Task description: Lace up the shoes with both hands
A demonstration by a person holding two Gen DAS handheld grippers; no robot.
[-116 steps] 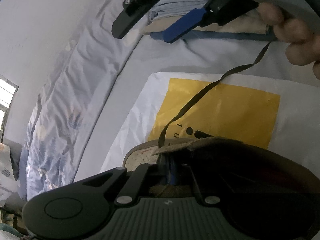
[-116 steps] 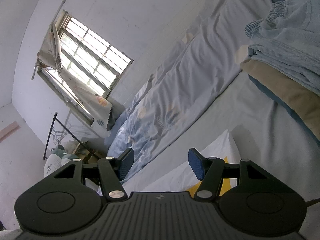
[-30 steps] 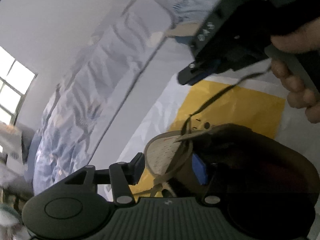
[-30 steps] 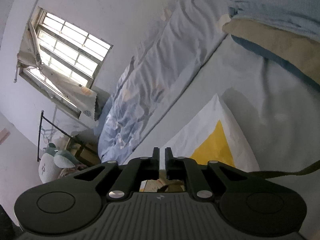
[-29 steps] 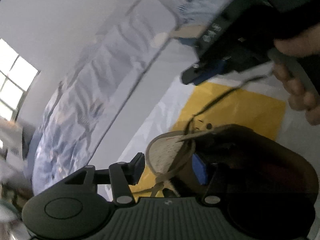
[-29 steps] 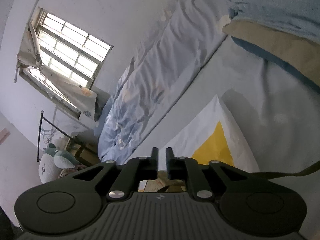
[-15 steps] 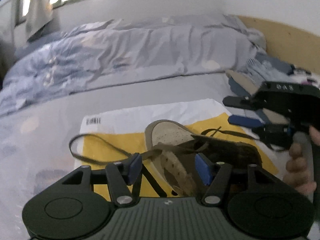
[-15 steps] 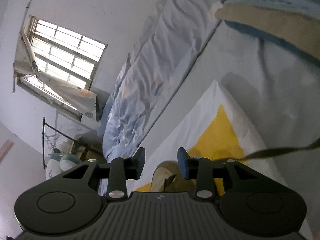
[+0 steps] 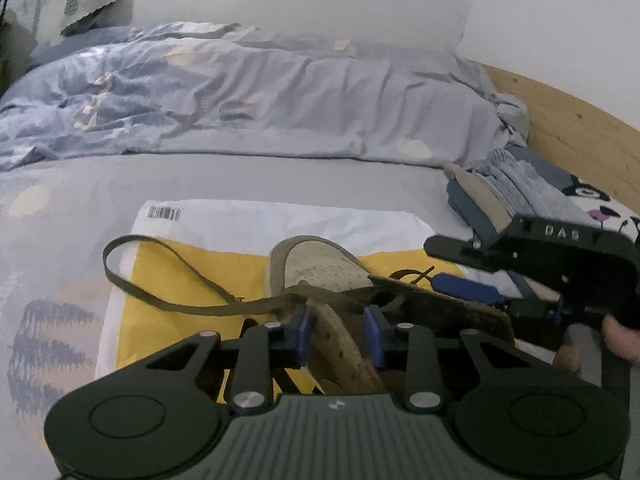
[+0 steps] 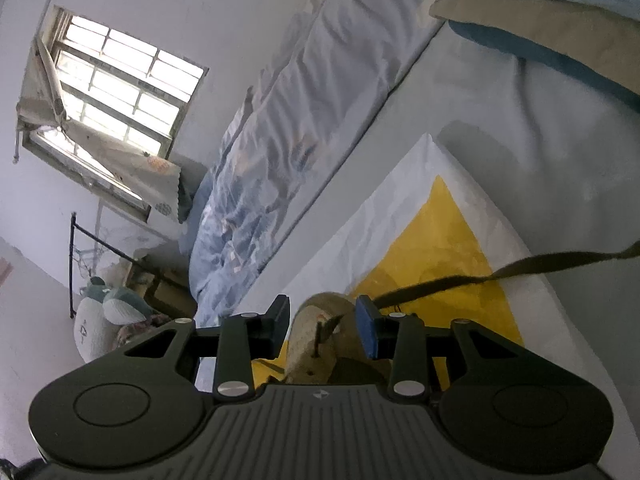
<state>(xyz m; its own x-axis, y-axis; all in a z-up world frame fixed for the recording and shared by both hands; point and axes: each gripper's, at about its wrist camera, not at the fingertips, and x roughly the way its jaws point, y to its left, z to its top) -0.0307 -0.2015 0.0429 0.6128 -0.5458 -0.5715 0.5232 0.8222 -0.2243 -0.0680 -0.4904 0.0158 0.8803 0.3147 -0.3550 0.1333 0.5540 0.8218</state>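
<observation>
Both grippers at a shoe on a bed

The left gripper (image 9: 335, 334) is closing its jaws astride the side wall of the shoe (image 9: 320, 264), which lies on a yellow-and-white bag (image 9: 192, 264). The right gripper (image 9: 456, 268) hovers jaws parted beside the tongue, gripping nothing. A dark lace (image 9: 160, 276) loops leftward; a rumpled duvet (image 9: 240, 92) lies beyond.

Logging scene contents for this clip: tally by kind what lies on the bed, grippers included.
Shoe: 1
Shoelace: 1
White-and-yellow mailing bag: 1
Pile of folded clothes: 1
Grippers: 2, left gripper, right gripper
Total: 6
</observation>
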